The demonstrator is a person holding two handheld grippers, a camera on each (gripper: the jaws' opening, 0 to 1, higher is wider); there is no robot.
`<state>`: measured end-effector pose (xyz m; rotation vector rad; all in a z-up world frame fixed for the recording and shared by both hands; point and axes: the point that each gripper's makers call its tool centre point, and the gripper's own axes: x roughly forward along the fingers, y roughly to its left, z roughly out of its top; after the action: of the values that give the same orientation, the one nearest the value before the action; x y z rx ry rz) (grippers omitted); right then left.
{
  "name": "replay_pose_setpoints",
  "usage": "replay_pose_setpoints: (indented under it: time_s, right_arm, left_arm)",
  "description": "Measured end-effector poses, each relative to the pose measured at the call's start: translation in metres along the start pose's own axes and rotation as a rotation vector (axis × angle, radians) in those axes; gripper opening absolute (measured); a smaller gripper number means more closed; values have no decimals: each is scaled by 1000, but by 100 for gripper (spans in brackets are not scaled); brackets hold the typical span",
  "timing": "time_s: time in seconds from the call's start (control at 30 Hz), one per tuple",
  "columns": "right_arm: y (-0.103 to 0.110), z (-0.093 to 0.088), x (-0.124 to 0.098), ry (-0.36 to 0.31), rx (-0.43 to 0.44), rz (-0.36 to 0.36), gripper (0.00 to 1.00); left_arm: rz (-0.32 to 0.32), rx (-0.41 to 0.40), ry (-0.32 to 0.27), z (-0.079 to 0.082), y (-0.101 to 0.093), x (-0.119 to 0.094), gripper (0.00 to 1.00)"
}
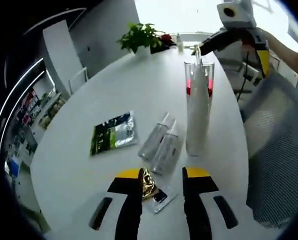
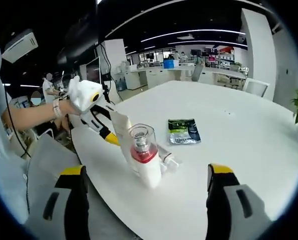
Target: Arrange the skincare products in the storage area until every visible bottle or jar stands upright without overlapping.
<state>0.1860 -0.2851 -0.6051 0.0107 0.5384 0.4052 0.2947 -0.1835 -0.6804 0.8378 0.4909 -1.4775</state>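
A: Progress so far?

B: One tall white pump bottle (image 1: 198, 107) with a clear cap stands upright on the table (image 1: 138, 85). Two clear bottles (image 1: 161, 140) lie flat just beside it, touching each other, so those are left to stand.

A: Anything else?

B: A green sachet (image 1: 113, 131) lies flat nearby, and a gold-wrapped item (image 1: 149, 184) sits between the left gripper (image 1: 161, 192) jaws.

A: Jaws?

B: Left wide and empty. Right gripper (image 2: 146, 197) also spread wide, holding nothing, facing the upright bottle.

Black tongs (image 1: 161, 210) with yellow tips; white camera housing, wristband (image 2: 57, 108).
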Motion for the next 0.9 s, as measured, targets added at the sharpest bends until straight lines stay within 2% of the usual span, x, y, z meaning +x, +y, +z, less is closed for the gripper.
replay_pose_setpoints:
  time_s: [0.07, 0.23, 0.4, 0.47, 0.57, 0.9]
  right_arm:
    - [0, 0, 2, 2, 4, 2, 100]
    - [0, -1, 5, 7, 12, 8, 100]
    - [-1, -3, 6, 10, 20, 6, 100]
    - [-2, -5, 6, 12, 25, 3, 100]
    - [-3, -7, 5, 18, 28, 3, 100]
    - [-8, -15, 2, 29, 54, -14, 100]
  left_arm:
    - [-29, 22, 22, -2, -2, 5, 28]
    - [-62, 22, 21, 3, 1, 18, 26]
    - [-135, 131, 62, 0, -3, 31, 23]
    - [-132, 112, 59, 1, 0, 37, 22]
    - [-165, 114, 55, 1, 0, 45, 21]
    - [-241, 149, 100, -6, -9, 63, 21]
